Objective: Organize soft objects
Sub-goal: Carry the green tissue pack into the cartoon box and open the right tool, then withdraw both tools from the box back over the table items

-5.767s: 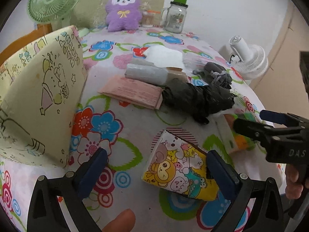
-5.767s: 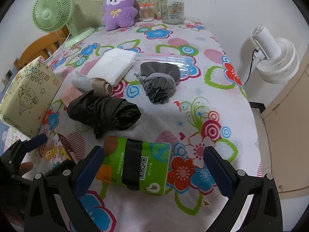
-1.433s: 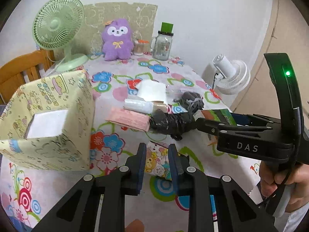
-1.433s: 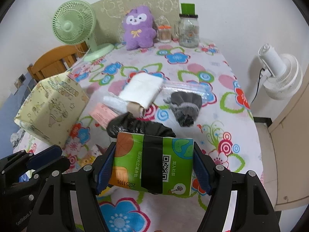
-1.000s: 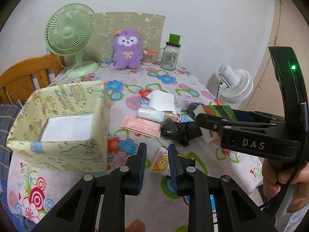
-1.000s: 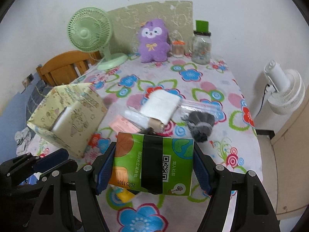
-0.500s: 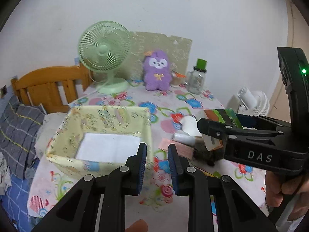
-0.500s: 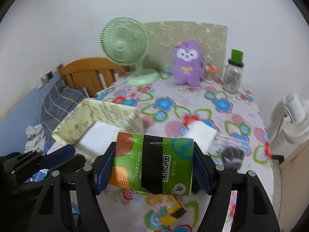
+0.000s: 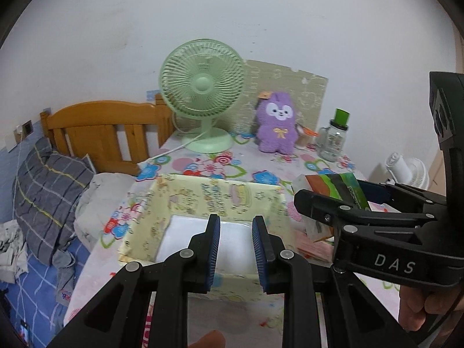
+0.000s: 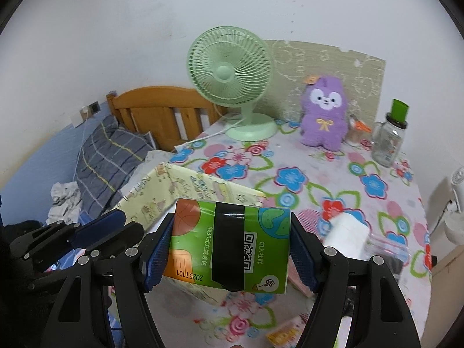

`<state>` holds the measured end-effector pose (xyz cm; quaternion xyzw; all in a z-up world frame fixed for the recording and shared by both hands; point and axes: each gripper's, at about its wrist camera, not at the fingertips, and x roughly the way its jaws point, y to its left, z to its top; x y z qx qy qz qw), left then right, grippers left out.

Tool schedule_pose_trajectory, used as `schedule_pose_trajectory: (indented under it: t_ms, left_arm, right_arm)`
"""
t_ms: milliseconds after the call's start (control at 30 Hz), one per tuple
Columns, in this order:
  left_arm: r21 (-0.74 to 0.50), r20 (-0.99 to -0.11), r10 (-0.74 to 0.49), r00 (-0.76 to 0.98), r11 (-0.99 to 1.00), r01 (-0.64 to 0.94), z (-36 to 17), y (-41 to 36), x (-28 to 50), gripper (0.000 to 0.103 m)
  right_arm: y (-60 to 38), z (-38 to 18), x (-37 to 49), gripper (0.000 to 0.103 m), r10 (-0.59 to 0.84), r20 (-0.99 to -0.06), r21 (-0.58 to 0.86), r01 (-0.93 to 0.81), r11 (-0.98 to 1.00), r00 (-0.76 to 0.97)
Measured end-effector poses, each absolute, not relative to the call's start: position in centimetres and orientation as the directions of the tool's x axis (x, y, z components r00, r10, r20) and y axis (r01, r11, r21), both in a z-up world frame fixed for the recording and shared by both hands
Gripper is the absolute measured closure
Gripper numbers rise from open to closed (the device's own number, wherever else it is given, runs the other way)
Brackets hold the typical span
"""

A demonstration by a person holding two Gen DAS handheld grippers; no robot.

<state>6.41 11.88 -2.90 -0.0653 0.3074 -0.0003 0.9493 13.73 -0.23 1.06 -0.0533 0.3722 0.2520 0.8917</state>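
Your right gripper (image 10: 232, 246) jaws clamp the tissue pack (image 10: 230, 245) above the box (image 9: 203, 203); only left view shows your left gripper (image 9: 235, 243) jaws narrow, empty.

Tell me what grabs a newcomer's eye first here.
The green tissue pack, clamped in the right gripper above the yellow box, fills the foreground. Behind, on the flowered tablecloth, stand a mint-green fan and a purple plush toy.

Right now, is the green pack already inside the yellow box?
No, the green pack is clamped in the right gripper, held up above the yellow box.
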Motion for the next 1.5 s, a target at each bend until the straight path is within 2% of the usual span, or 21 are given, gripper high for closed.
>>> schedule_pose_trajectory:
  t_ms: [533, 833, 1133, 1200, 1300, 1400, 1500]
  left_arm:
    - [-0.097, -0.622, 0.051, 0.782, 0.985, -0.141, -4.6, 16.4, 9.0, 0.08]
    - [-0.103, -0.649, 0.067, 0.758, 0.979, -0.176, -5.5, 17.6, 9.7, 0.07]
    - [-0.114, -0.663, 0.083, 0.744, 0.971, -0.21, -6.1, 18.5, 10.2, 0.044]
    - [-0.112, -0.668, 0.082, 0.74, 0.972, -0.208, -6.1, 18.5, 10.3, 0.033]
    - [-0.099, -0.671, 0.094, 0.736, 0.972, -0.214, -6.2, 18.4, 10.3, 0.015]
    - [-0.085, -0.659, 0.116, 0.743, 0.97, -0.227, -6.0, 18.3, 10.0, 0.007]
    - [-0.074, -0.639, 0.132, 0.758, 0.97, -0.231, -5.5, 18.2, 9.7, 0.006]
  right_arm:
    - [5.7, -0.9, 16.7, 0.028, 0.418, -0.719, 0.071, -0.539, 0.839, 0.555]
    - [6.4, -2.0, 17.6, 0.028, 0.419, -0.728, 0.085, -0.535, 0.84, 0.542]
    - [7.1, -2.3, 17.7, 0.025, 0.424, -0.739, 0.079, -0.558, 0.826, 0.523]
    - [7.3, -2.3, 17.6, 0.016, 0.428, -0.74, 0.075, -0.569, 0.819, 0.519]
    - [7.5, -2.0, 17.3, 0.009, 0.421, -0.73, 0.054, -0.568, 0.821, 0.538]
    - [7.1, -1.8, 17.3, 0.008, 0.427, -0.721, 0.068, -0.558, 0.827, 0.545]
    - [6.6, -1.6, 17.4, 0.008, 0.423, -0.717, 0.075, -0.541, 0.838, 0.555]
